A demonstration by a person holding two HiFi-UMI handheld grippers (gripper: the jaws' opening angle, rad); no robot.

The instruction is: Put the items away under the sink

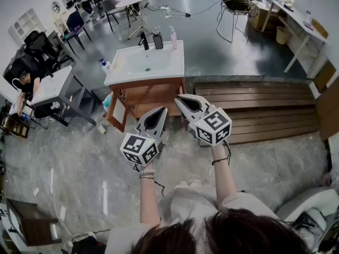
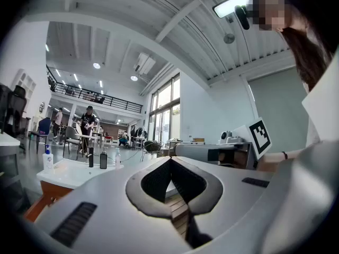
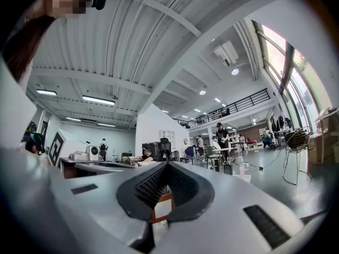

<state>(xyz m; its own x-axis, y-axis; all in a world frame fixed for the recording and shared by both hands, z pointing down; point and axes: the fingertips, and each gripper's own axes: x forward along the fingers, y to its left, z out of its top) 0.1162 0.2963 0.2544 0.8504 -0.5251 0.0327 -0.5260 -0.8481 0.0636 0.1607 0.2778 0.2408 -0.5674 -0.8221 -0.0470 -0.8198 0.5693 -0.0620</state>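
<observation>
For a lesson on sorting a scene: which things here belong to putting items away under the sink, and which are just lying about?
Job:
sink
cabinet
pink bottle
black bottle
blue-capped bottle

Lying about:
round table
wire chair
wooden steps
bin

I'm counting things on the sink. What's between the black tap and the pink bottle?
A black rectangular bottle stands between the black tap and the tall pink bottle, seen in the head view.

In the head view the sink cabinet [image 1: 151, 91] stands upper centre, bottles [image 1: 158, 40] on its back rim, wooden steps [image 1: 254, 107] to its right; my left gripper [image 1: 161, 111] and right gripper [image 1: 180, 99] sit side by side below it.
</observation>
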